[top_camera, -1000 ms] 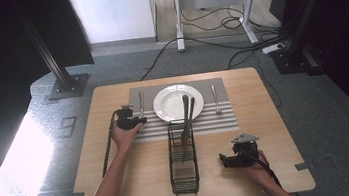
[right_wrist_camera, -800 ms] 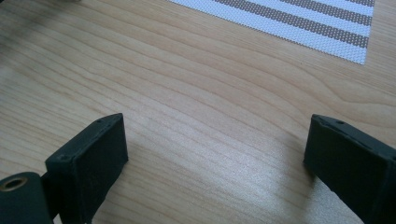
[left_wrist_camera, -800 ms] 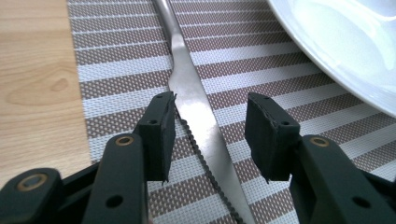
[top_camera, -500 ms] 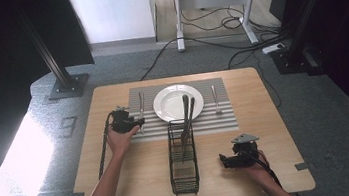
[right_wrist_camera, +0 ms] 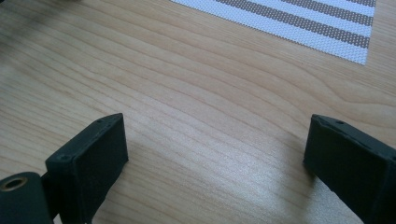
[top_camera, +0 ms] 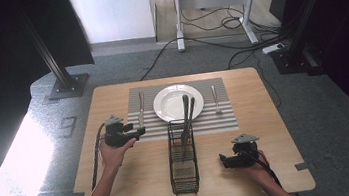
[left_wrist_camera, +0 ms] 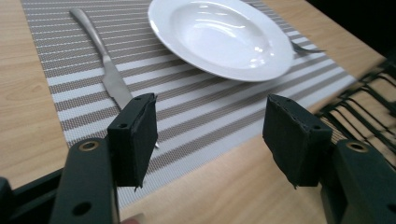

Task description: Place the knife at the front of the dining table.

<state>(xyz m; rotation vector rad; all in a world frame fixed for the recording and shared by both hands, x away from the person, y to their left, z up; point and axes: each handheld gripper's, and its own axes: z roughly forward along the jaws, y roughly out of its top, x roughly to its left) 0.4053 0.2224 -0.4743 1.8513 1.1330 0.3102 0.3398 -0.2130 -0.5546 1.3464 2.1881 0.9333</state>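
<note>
The flat silver table knife (left_wrist_camera: pixel 108 70) lay on the grey-and-white striped woven placemat (left_wrist_camera: pixel 205 116), just left of the round white ceramic plate (left_wrist_camera: pixel 219 37), its blade tip close behind the left gripper (left_wrist_camera: pixel 212 135). That gripper's jaws had just been opening and stood released, nothing between them. A low sweep risked the near pad catching the blade and skewing the knife. The black wire cutlery basket (top_camera: pixel 183 157) stood near on the light wooden table (top_camera: pixel 265 117); its utensils could be knocked. The right gripper (right_wrist_camera: pixel 217 163) rested released, empty, over bare wood.
</note>
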